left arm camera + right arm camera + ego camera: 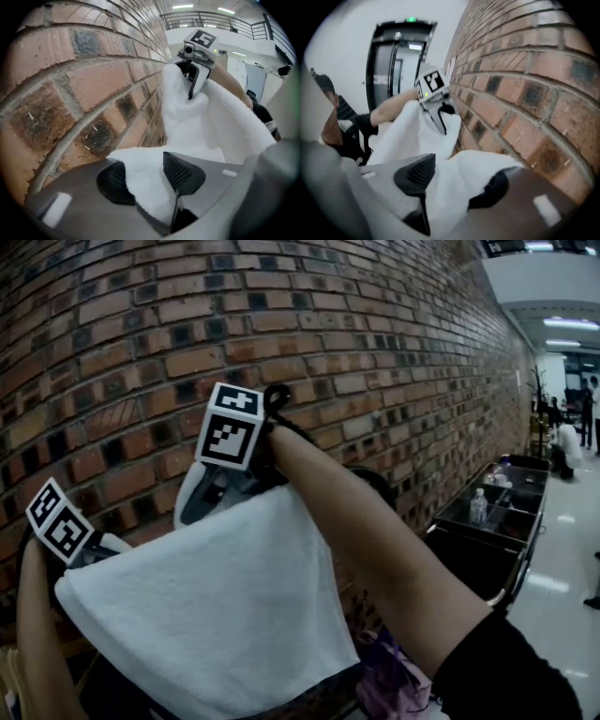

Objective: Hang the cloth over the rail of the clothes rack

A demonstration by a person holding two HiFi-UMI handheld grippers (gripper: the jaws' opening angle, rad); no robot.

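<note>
A white towel cloth (216,615) hangs spread in front of me, close to the brick wall. My left gripper (94,554) is at its upper left corner and my right gripper (211,498) at its upper right corner. In the left gripper view the left gripper (147,180) stands open, its jaws wide apart with a fold of the cloth (211,122) lying loose between them. The right gripper (454,180) is open in the same way around the cloth (408,136). Each gripper view shows the other gripper (194,75) (440,112) across the cloth. The cloth hides the rack's rail.
The brick wall (141,343) is right behind the cloth. A dark trolley (487,540) with a water bottle (478,507) stands at the right along the wall. Purple fabric (389,681) lies below the cloth. People stand far off at the right.
</note>
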